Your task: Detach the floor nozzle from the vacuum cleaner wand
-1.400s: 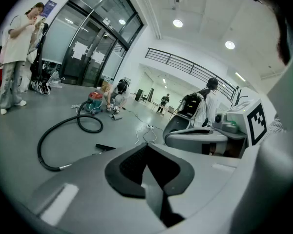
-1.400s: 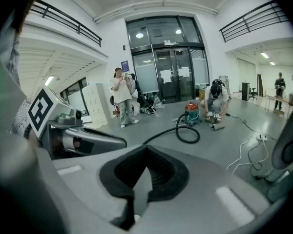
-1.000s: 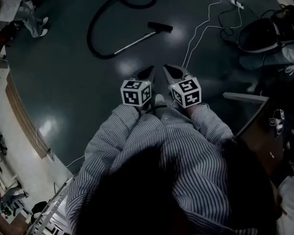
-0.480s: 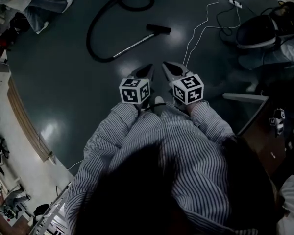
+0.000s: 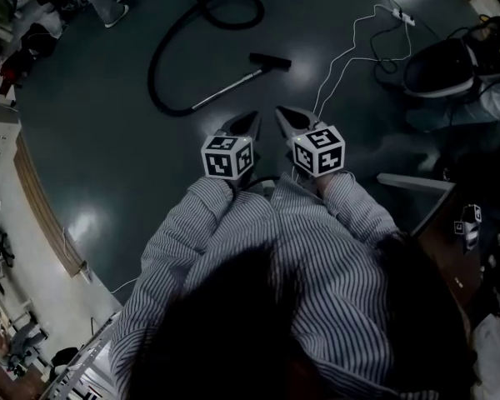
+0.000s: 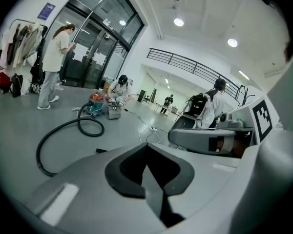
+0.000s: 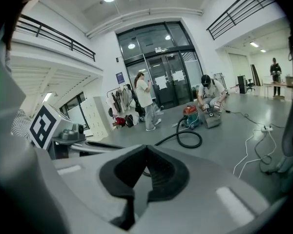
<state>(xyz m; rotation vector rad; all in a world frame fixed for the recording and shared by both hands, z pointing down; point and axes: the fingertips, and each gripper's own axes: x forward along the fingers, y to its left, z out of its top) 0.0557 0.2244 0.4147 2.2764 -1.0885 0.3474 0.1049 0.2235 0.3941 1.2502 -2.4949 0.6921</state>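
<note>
Floor nozzle (image 5: 271,59) lies well beyond left claw (image 5: 252,120) and right claw (image 5: 283,113), both closed.

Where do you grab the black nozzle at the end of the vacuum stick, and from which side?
Best guess: take the floor nozzle at its middle, where it meets the silver wand, coming down from above, since both lie flat on the floor. Its black head sits crosswise, probably too wide to span. The left gripper could steady the wand.

Grey-and-white pinstriped sleeves (image 5: 179,244) lead to the left tool (image 5: 254,117) and right tool (image 5: 282,112), pale grey wedges, each topped by a black-and-white marker cube (image 5: 229,156).
</note>
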